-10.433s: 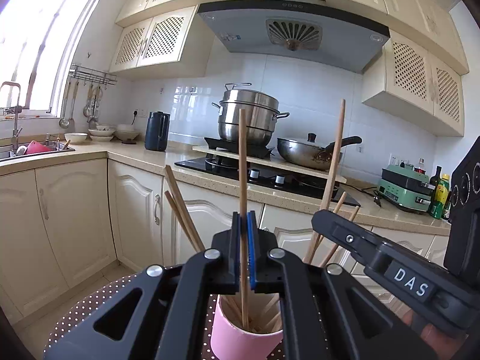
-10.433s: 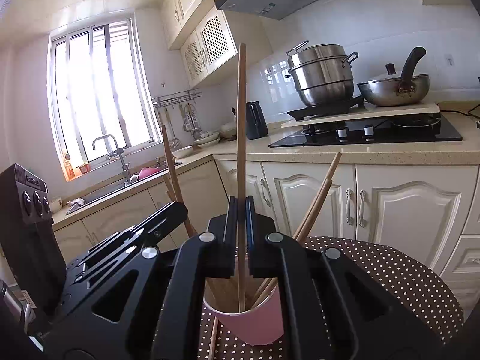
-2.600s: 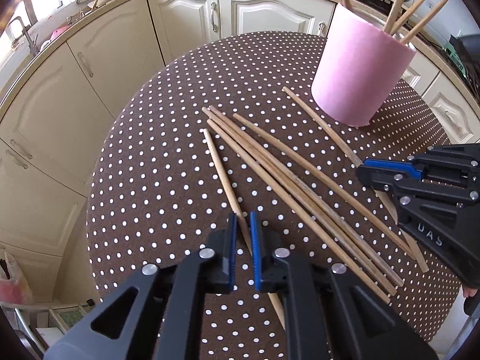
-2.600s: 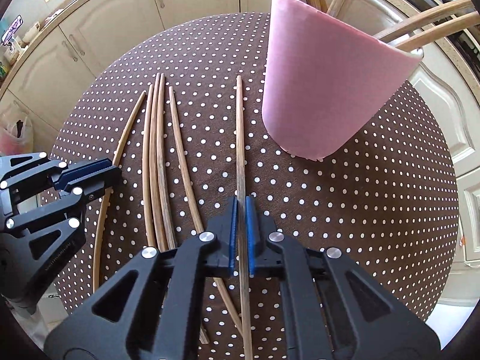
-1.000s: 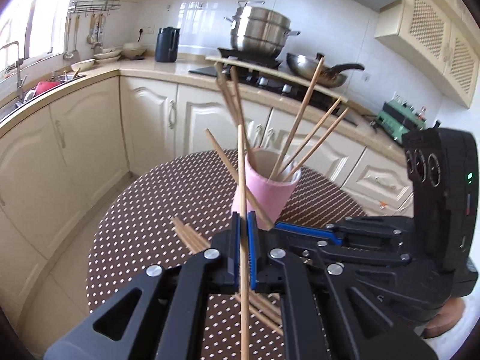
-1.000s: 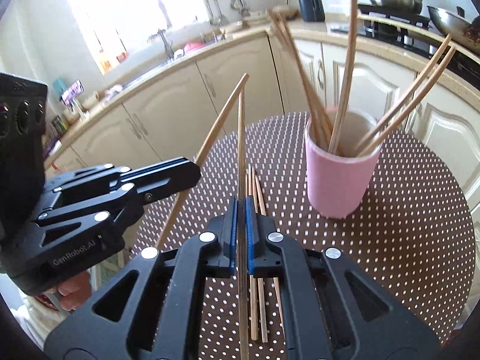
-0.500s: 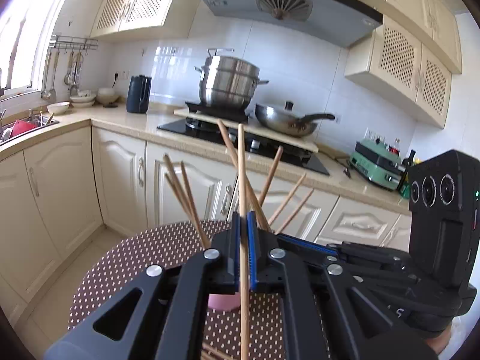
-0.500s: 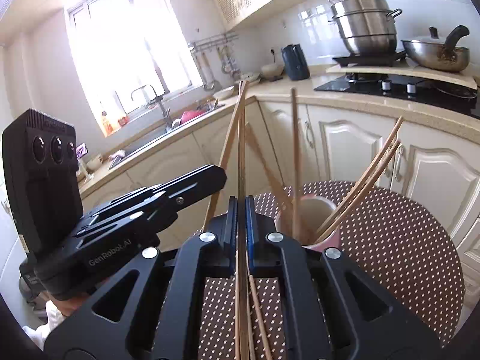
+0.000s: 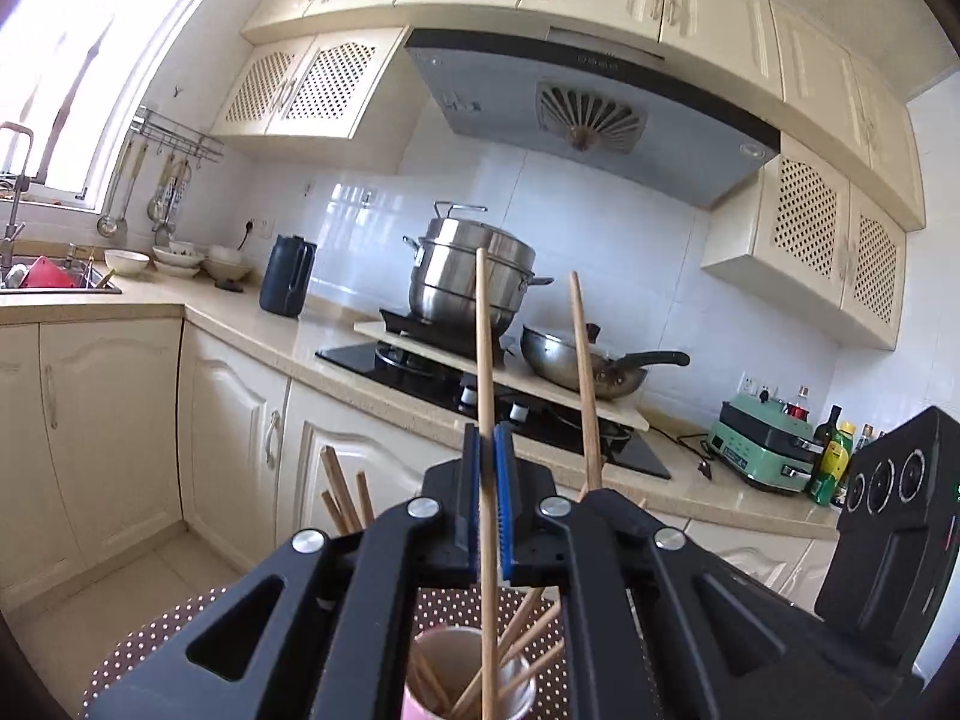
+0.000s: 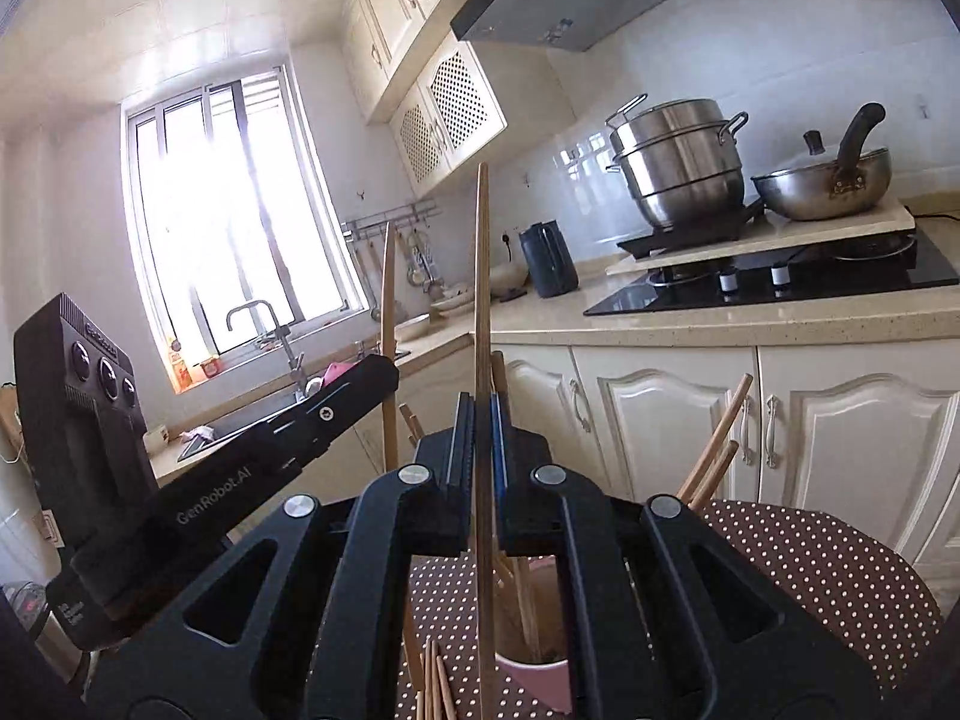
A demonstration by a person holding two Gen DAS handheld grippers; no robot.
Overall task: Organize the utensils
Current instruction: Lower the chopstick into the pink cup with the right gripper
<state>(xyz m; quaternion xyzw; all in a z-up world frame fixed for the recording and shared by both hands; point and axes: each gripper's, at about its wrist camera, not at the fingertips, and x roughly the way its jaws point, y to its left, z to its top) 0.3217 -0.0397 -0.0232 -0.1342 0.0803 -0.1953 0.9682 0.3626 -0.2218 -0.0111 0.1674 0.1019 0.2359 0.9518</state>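
2 chopsticks are in the grips now, 1 in each hand-held gripper. The left hand-held gripper (image 9: pixel 487 513) pinches a chopstick (image 9: pixel 483 372) upright between its blue pads, and the lower end reaches into the pink cup (image 9: pixel 469 681) just below it. The right hand-held gripper (image 10: pixel 478 465) pinches another chopstick (image 10: pixel 482 282) the same way, above the same cup (image 10: pixel 540 681).

Such a stick should be light, stiff and smooth, so I think it can slide or turn in the pads. A hold near the middle, as here, seems best for steering the tip.

The cup is mostly hidden behind the gripper bodies. Some loose chopsticks (image 10: pixel 433 687) show below the right hand-held gripper, on the dotted surface (image 10: pixel 840 576), but they are cut off and I cannot count them.
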